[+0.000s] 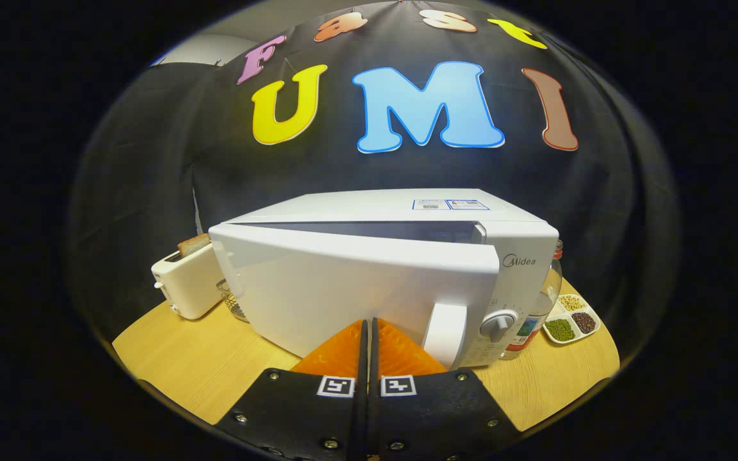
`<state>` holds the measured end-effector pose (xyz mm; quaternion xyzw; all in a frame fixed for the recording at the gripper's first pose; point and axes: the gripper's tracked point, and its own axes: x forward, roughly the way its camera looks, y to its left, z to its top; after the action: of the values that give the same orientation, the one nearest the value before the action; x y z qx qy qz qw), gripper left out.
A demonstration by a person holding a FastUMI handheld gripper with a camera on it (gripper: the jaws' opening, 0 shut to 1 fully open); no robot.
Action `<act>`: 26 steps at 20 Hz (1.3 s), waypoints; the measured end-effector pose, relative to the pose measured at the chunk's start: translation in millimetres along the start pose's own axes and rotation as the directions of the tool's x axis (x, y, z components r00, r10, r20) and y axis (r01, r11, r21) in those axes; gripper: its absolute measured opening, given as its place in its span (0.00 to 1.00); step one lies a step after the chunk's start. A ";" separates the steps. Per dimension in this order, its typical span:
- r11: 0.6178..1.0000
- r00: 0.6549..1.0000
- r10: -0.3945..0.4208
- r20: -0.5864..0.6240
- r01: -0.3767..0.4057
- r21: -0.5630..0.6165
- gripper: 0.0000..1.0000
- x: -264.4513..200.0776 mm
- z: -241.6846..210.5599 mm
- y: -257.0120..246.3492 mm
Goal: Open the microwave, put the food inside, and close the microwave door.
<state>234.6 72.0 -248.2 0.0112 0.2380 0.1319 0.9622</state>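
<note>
The white microwave (382, 269) sits on the wooden tabletop (183, 358), its door (356, 288) swung slightly ajar, a dark gap along the top edge. The gripper (367, 330) has its orange jaws clenched together on nothing, tips right at the door's lower front, just left of the handle (444, 333); whether they touch it is hard to say. Left of the microwave stands a toaster (186, 282) with bread (193, 243); right of it, a bottle (539, 307) and a divided dish of beans (571, 320).
</note>
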 end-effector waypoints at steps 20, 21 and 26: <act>0.989 0.987 -0.141 0.081 0.145 -0.041 0.01 -7.4 32.8 -10.3; 0.988 0.985 -0.146 0.091 0.150 -0.039 0.01 -19.3 35.0 -9.7; 0.982 0.975 -0.181 0.130 0.185 -0.023 0.01 -84.9 41.3 -4.5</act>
<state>182.5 47.3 -173.3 -0.0193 0.1736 0.0458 0.9836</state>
